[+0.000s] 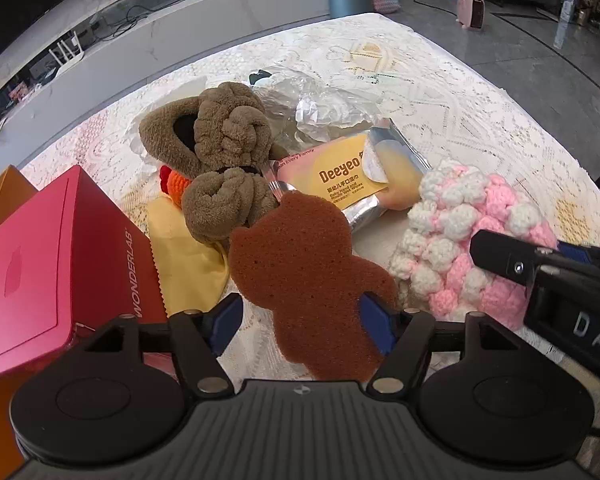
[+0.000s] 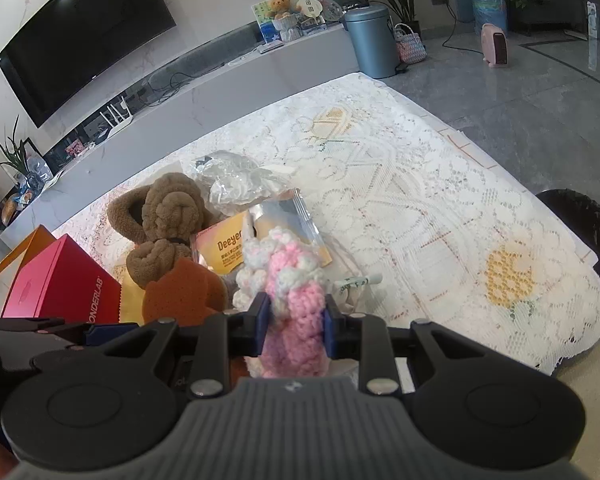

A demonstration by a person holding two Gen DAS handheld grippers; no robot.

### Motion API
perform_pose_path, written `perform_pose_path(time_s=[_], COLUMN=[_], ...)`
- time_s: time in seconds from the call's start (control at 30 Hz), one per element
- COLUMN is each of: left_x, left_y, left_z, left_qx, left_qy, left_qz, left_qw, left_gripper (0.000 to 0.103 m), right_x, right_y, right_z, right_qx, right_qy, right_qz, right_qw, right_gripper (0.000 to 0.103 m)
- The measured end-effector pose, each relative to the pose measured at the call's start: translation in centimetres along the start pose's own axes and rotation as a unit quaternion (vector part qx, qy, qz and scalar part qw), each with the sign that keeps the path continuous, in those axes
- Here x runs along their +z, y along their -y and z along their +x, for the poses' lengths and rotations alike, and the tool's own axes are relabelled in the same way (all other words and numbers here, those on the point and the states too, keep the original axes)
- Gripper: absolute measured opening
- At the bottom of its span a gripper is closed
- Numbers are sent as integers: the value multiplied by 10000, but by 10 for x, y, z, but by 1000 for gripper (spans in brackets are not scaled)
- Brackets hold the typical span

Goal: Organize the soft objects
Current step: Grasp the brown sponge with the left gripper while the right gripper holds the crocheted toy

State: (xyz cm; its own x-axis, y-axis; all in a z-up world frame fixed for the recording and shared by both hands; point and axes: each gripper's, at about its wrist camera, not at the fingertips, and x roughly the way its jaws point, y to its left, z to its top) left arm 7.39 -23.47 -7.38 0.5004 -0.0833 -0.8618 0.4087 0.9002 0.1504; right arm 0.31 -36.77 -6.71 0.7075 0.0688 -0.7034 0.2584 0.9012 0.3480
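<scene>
1. Nearest the left wrist camera, the left gripper point(image 1: 302, 320) stands with its jaws wide apart around the lower end of the brown bear-shaped sponge point(image 1: 300, 256). The right pad looks close to or touching the sponge edge, the left pad stands clear. Nothing presses on the sponge, which lies on the counter point(image 1: 440, 92), so a lift now would likely leave it behind.
2. The right gripper point(image 2: 296, 326) is clamped on the pink-and-white crochet piece point(image 2: 288, 280), squeezing its near end; the rest sags forward. The loose yarn could probably slip or stretch if pulled fast.
3. The sponge overlaps the rolled brown towel point(image 1: 220, 152) and lies just beside the wet-wipes pack point(image 1: 340, 176); dragging it might shift either.
4. The red box point(image 1: 60, 264) stands close on the left gripper's side, a likely snag.
</scene>
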Motion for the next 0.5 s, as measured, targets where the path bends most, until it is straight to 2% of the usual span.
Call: perform_pose_path(time_s=[0.1,0.13,0.2,0.3,0.33,0.5], left_x=[-4,-4,-2,0,2,11], left_y=[-2,-3,-8,-23,-24,-3], left_z=[1,1,-1,-12,-15,-3], left_qx=[76,60,-32,-557,-617,-201], left_qy=[111,131,70,174,221,207], left_qz=[120,115,-152,-863,-944,-488], left_qw=[9998,9998,9999,9946,9934,9984], left_gripper=[98,98,96,88,86,89], right_x=[0,-1,-1,-1,-1,-1], right_y=[-2,-2,-2,-1,-1,1], right_z=[0,0,0,-1,0,1], right_qx=[-3,-8,-9,17,15,-141], right_qy=[0,-6,-18,-23,-23,-41], right_qz=[-40,-52,-50,-24,-15,-10], right_qw=[10000,10000,10000,10000,10000,9999], right_gripper=[26,26,27,27,27,27])
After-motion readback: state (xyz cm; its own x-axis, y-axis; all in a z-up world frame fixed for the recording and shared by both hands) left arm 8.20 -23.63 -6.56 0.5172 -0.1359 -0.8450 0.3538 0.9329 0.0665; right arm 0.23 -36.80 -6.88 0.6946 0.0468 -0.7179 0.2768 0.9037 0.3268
